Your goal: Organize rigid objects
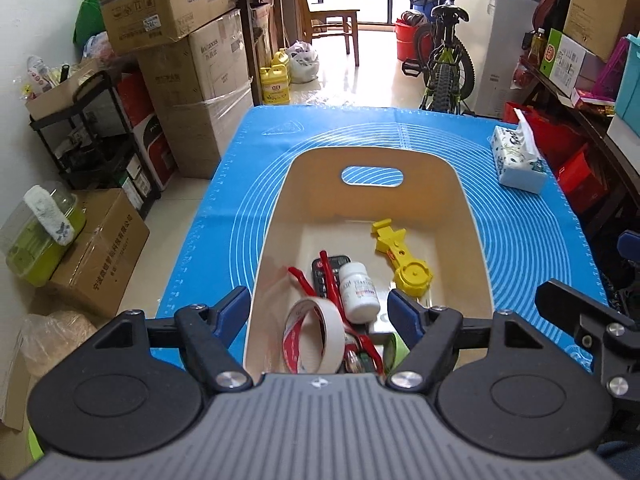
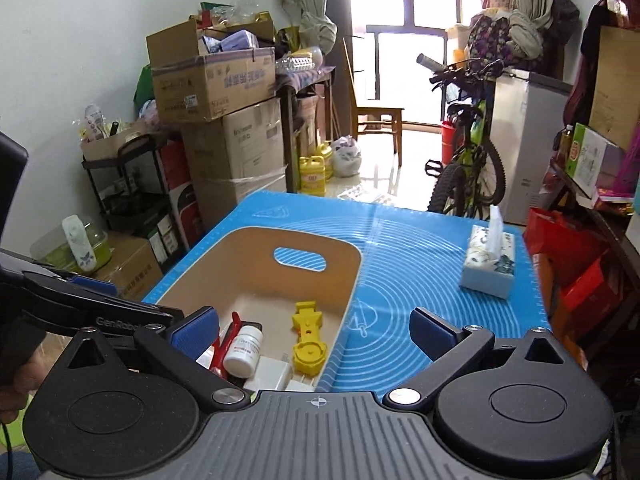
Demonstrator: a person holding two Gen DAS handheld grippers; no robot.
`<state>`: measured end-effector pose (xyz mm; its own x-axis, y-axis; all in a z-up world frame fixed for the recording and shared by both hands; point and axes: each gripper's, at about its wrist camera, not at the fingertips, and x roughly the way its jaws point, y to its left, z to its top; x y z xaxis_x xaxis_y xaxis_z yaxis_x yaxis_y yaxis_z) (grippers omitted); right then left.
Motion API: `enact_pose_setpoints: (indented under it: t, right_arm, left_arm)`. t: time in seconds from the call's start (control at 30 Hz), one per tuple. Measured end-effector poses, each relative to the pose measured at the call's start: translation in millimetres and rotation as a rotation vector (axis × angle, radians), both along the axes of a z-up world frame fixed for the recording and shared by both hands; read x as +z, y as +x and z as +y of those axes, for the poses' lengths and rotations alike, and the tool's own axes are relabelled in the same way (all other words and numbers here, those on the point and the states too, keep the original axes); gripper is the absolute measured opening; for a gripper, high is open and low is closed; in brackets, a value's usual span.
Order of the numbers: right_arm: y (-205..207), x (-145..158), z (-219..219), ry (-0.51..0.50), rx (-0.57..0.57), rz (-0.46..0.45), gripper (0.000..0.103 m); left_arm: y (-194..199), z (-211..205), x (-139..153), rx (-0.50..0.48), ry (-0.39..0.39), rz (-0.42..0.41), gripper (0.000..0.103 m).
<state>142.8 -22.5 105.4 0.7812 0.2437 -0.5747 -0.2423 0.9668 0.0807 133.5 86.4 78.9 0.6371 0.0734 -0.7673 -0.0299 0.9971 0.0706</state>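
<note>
From the left wrist, the left gripper [image 1: 318, 310] hangs spread and empty over the bin [image 1: 276, 216] holding tape [image 1: 314, 334], bottle [image 1: 360, 290] and yellow tool [image 1: 402, 258]; from the right wrist, the right gripper [image 2: 316, 330] is likewise spread, so loading looks finished and only the tissue box [image 2: 486, 262] remains to consider.

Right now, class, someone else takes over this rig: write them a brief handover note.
Left tongs: open, empty, above the near end of the beige bin.
Right tongs: open, empty, over the bin's right rim.
In the bin: tape roll, white pill bottle, yellow tool, red-handled tool, remote, white adapter.
Tissue box still on the blue mat; bin it only if it counts.
</note>
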Motion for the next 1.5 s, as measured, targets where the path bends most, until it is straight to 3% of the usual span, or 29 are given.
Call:
enact_pose_setpoints:
  t: [0.3, 0.7, 1.13, 1.5]
  right_arm:
    - [-46.2, 1.7, -9.8, -0.006, -0.014, 0.002, 0.101]
    - [-93.0, -15.2, -24.8, 0.018, -0.030, 0.007, 0.101]
    - [-127.6, -38.0, -21.3, -0.017, -0.024, -0.005, 0.101]
    - [-156.1, -58.6, -15.1, -0.006, -0.035, -0.010, 0.101]
  left_arm:
    - [-45.0, -7.7, 5.3, 0.028, -0.001, -0.047, 0.076]
    - [-93.1, -26.1, -24.6, -0.006, 0.058, -0.088, 0.076]
    - [-125.6, -27.2, -46.0, 0.008, -0.007, -0.101, 0.076]
    - [-144.6, -26.7, -58.8, -0.001, 0.004, -0.132, 0.076]
